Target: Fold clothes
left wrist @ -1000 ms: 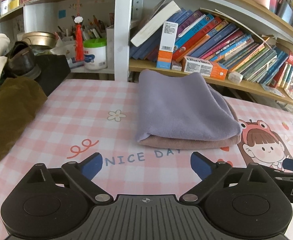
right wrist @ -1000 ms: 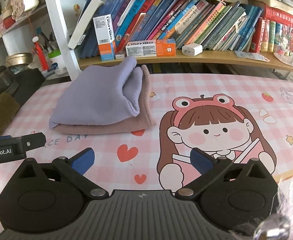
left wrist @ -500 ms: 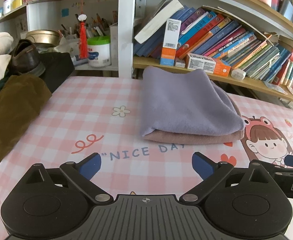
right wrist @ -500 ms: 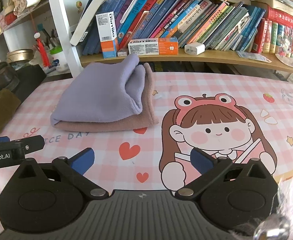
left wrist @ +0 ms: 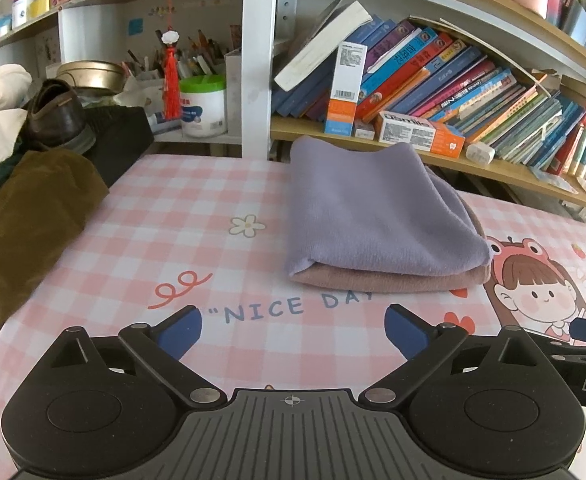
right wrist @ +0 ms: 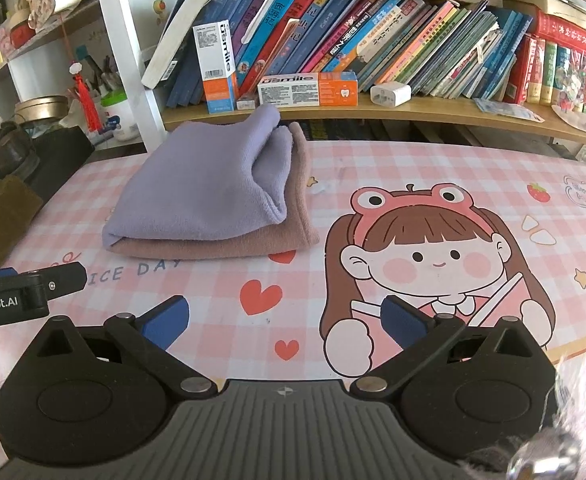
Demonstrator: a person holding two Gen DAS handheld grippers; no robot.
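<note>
Clothes [left wrist: 377, 220] sit folded mid-frame, purple over pink. Both my grippers, left gripper [left wrist: 293, 330] and right gripper [right wrist: 285, 320], hang spread wide and empty. I'd square the loose right-hand edges gently.

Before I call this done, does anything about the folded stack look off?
Slightly. The purple cloth sits on the pink cloth, but its right edges gape open in loose layers rather than lying flat, and the pink one sticks out past it on that side. Both grippers, left and right, are open and clear.

lilac garment [left wrist: 373, 208] | folded | atop folded mauve garment [left wrist: 389, 280] | table
</note>
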